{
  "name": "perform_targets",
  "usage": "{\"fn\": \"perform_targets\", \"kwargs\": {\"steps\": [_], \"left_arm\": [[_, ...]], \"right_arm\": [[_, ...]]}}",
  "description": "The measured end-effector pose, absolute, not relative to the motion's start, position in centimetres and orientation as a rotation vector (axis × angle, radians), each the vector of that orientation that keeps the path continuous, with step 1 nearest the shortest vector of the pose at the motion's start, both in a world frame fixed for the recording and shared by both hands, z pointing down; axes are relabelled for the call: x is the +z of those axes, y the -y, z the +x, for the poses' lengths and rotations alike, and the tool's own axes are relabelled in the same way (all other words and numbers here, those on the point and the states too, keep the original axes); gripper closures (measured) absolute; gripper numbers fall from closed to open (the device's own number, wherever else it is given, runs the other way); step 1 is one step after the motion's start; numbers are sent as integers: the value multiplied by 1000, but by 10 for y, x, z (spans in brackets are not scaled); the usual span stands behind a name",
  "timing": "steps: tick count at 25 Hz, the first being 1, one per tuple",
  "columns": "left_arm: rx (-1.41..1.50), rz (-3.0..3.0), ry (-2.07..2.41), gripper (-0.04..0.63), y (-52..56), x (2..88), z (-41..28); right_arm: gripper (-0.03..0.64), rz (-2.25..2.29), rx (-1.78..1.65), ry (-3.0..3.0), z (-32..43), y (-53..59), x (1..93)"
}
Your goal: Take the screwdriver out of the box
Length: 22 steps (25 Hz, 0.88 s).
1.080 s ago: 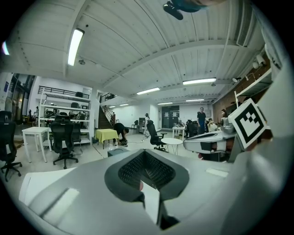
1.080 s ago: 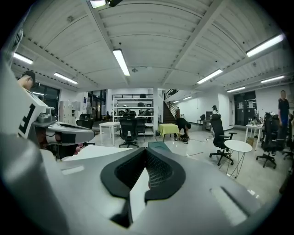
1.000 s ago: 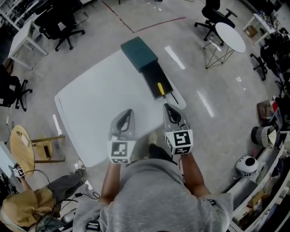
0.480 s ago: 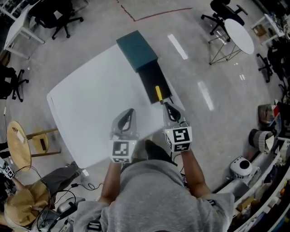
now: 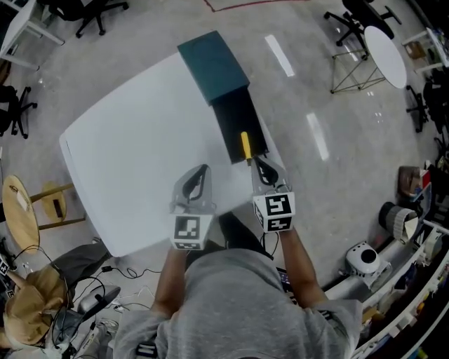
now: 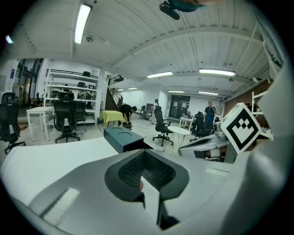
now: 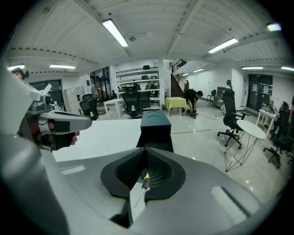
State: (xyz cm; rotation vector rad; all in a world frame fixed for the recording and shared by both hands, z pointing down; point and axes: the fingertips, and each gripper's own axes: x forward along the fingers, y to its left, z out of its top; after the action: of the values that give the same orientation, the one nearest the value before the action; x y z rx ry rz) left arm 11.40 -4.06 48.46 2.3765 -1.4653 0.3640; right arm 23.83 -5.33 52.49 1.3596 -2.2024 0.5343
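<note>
Teal box (image 5: 212, 64) sits at the far edge of the white bench (image 5: 133, 161), with its black drawer (image 5: 235, 116) pulled out toward you. The screwdriver (image 5: 245, 144) is not out yet. It lies lengthwise at the near end of that drawer, yellow handle away from you, thin shaft pointing back at you.

Your right tongs (image 5: 257, 163) are pressed together with nothing in them. Their tip is just beside the shaft end of the screwdriver, at the drawer's near edge. I can't tell if they touch. The right gripper view looks along the closed tongs at the yellow handle and shaft, with the drawer and box in line behind.

Your left tongs (image 5: 203, 169) are also pressed together and empty. They are over bare bench left of the drawer, apart from the box. Both grippers point away from you, side by side.

For writing, the only clear marks are the black-and-white square markers on the left cube (image 5: 189, 233) and right cube (image 5: 274, 212), patterns only. The box lid shows two round pressed shapes in the left gripper view; any print there is too small to read.

Around the bench there is a round white table (image 5: 385, 48), black office chairs (image 5: 354, 14) and a wooden stool (image 5: 17, 221). Far back in the right gripper view, a person (image 7: 190, 98) bends beside a yellow-green table (image 7: 175, 103).
</note>
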Motion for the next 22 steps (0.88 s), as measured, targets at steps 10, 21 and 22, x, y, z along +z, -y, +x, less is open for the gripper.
{"fn": "perform_targets", "kwargs": {"steps": [10,21,22], "left_arm": [[405,2319,1437,583,51,518,121],[437,2282,1436,583,54,529,119],[439,2279,1436,583,54,530,119]], "right_arm": [[612,1292,655,2110,245,69,567],[508,1197,839,1977,237,71,604],[497,1188,845,1968,236,72,607]]}}
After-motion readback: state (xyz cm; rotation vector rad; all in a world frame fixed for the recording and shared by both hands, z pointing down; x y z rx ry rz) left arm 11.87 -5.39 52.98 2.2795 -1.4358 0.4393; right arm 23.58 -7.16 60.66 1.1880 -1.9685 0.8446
